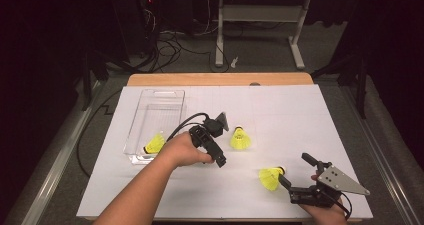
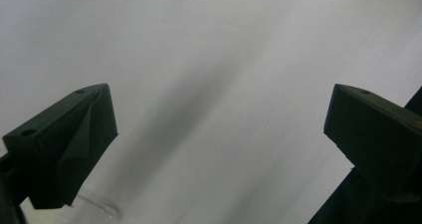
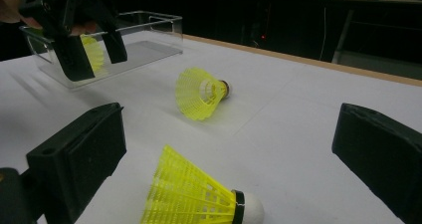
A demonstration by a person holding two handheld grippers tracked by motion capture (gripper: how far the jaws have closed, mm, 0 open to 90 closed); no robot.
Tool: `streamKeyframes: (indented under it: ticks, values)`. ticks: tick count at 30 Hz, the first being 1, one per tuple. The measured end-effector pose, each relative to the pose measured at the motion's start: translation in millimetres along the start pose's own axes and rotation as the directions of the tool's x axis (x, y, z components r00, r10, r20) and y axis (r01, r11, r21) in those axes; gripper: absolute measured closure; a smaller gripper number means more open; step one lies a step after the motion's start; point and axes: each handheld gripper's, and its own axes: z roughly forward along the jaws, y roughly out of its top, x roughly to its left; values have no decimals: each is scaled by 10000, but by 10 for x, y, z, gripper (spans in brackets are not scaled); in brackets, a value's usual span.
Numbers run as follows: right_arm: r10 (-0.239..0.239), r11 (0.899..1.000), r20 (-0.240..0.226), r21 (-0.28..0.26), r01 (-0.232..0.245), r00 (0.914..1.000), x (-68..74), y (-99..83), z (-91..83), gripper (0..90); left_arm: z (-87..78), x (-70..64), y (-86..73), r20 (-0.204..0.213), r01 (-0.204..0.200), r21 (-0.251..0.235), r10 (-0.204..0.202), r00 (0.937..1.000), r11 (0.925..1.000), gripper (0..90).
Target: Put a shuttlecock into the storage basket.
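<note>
High view: the right tool [image 1: 292, 175], held in a hand at the counter's near right corner, has its two black jaws spread wide with nothing between them. It points at a yellow plastic shuttlecock [image 1: 270, 177] lying on its side just ahead of the jaw tips. The right gripper view shows this nearest shuttlecock [image 3: 199, 199] low between the open jaws, white cork to the right, skirt to the left, so the tool looks lined up to close on it.

The left tool [image 1: 214, 150], gripped in the person's left hand near the counter's middle, points down at the white sheet [image 1: 300, 120] covering the counter [image 1: 220, 79]. Its own view shows its jaws wide apart over bare white surface, empty.

A second shuttlecock [image 1: 240, 139] lies just right of the left tool. A third shuttlecock [image 1: 155, 145] rests inside a clear plastic bin [image 1: 150, 116] at the left, at its near end. Judging by that, the bin seems to be where the shuttlecocks are gathered, and the two loose ones lie within easy reach.
</note>
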Motion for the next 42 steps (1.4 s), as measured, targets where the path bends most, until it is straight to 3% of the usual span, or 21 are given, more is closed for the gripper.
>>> streamKeyframes:
  ticks: [12,22,26,31,42]
  values:
    - [26,10000,-26,-12,-26,10000,-2,-2,-3,12,165,-25,44,-8,26,152,-26,10000,9999,55]
    - [33,10000,-52,-5,-33,10000,2,-4,0,12,271,-82,72,20,36,-38,-36,10000,10000,80]
    - [36,10000,-60,5,-36,10000,3,-5,1,12,306,-90,90,34,-52,29,51,10000,10000,129]
    - [42,10000,-66,8,-42,10000,4,-7,3,12,328,-97,142,-50,-147,-415,145,9999,9990,171]
    - [79,10000,-62,10,-79,9999,0,-12,2,12,387,-112,309,-25,48,-995,-51,10000,9950,393]
